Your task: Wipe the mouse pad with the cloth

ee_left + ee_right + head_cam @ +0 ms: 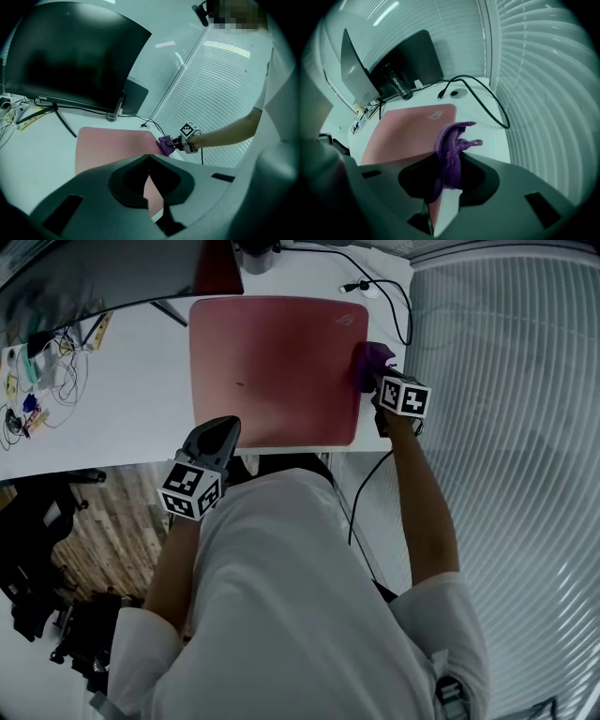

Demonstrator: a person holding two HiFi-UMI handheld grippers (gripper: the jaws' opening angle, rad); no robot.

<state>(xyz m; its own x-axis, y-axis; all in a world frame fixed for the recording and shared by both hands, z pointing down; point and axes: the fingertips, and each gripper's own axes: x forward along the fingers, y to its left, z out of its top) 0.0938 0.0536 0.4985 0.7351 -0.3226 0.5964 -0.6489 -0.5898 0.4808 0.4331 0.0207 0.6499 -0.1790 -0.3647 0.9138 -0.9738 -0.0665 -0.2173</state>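
Note:
A large pink mouse pad [272, 367] lies on the white desk [122, 399], also seen in the left gripper view as the mouse pad [112, 143] and in the right gripper view as the mouse pad [408, 133]. My right gripper [373, 376] is shut on a purple cloth [371, 360] at the pad's right edge. The cloth [449, 154] bunches between its jaws, and shows as the cloth [165, 143] from the left. My left gripper [217, 427] is shut and holds nothing, at the pad's near left corner.
A dark curved monitor [70, 56] on a stand rises behind the pad. A black cable [394, 296] runs across the desk's far right corner. Small items and wires [37, 381] clutter the left. Window blinds [516, 427] stand right of the desk.

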